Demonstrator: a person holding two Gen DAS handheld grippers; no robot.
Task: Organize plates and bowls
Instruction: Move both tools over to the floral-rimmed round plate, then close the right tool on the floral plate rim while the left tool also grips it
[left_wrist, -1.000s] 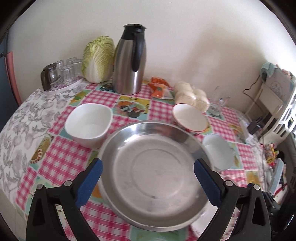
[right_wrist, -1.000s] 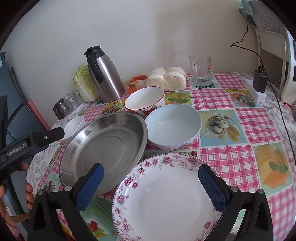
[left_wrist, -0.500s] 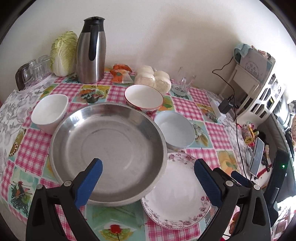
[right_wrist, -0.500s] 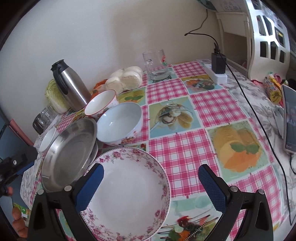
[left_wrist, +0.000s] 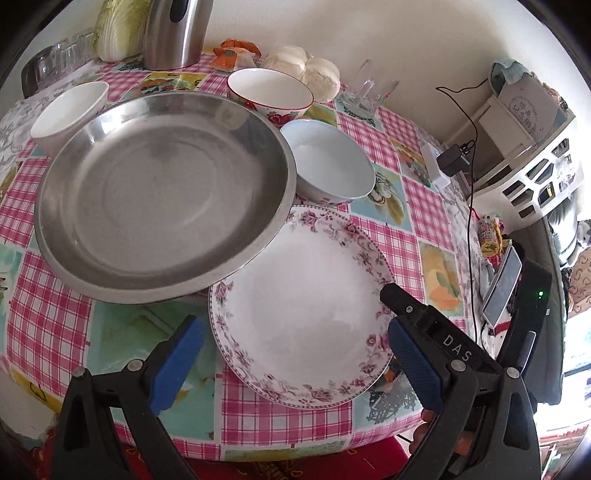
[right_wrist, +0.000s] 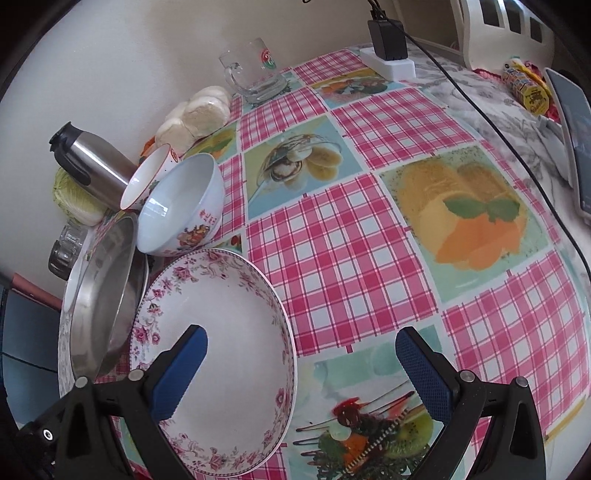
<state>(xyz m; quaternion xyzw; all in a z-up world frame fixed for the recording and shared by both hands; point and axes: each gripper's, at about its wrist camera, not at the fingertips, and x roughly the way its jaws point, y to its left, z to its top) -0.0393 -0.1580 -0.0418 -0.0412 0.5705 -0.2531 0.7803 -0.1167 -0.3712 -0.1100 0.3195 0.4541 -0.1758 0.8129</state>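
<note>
Checked oilcloth covers the worktop (right_wrist: 369, 229), where both the left gripper (left_wrist: 295, 354) and right gripper (right_wrist: 301, 363) hang with jaws apart around the near rim of the floral plate (left_wrist: 306, 295), which is best gripped at its free edge, away from the overlapping steel basin (left_wrist: 162, 192).

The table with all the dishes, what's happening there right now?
A person holds a two-finger gripper in each hand above a checked tablecloth. Both the left gripper and the right gripper are open and grip nothing. Each is close to the floral plate. The steel pan overlaps that plate's rim, with a pale blue bowl, a red-rimmed bowl and a white bowl around it.
</note>
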